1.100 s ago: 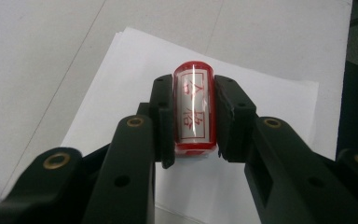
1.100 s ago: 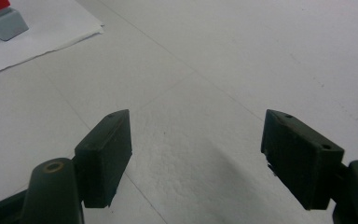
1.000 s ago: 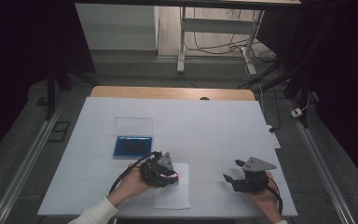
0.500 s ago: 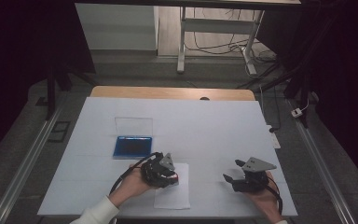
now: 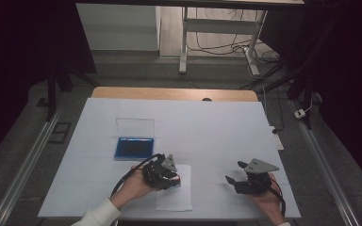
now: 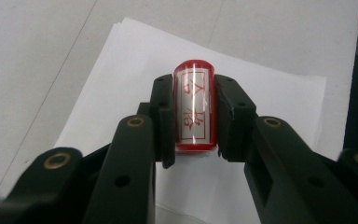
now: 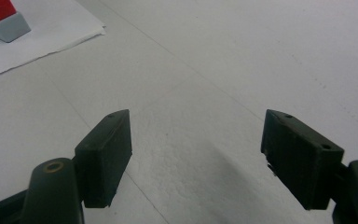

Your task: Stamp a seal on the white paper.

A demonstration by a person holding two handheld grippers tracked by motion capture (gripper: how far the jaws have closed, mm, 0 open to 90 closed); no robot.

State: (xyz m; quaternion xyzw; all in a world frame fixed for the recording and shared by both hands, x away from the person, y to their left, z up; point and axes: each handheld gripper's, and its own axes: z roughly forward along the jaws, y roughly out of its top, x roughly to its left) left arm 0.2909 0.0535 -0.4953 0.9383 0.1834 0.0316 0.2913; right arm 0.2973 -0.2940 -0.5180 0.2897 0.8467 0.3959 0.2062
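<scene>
The left gripper (image 6: pixel 193 112) has its fingers pinching a red stamp (image 6: pixel 194 109), a clear-sided cylinder with red characters on a white label, held just above a sheet of white paper (image 6: pixel 270 93). That lettering reads in the left gripper view; from the high view the stamp (image 5: pixel 178 180) is a small red speck at the gripper's (image 5: pixel 166 173) tip, over the paper (image 5: pixel 174 197) near the front edge of the white surface (image 5: pixel 207 127). The high view also gives a blue ink pad (image 5: pixel 134 147) with its clear lid raised, beyond the left hand (image 5: pixel 134 187). The right gripper (image 7: pixel 196 154) has its fingers spread wide over bare surface, holding nothing; its view catches the paper's corner (image 7: pixel 37 42) and a red and grey object (image 7: pixel 2 18) cut off at the top left edge, too cropped to identify
</scene>
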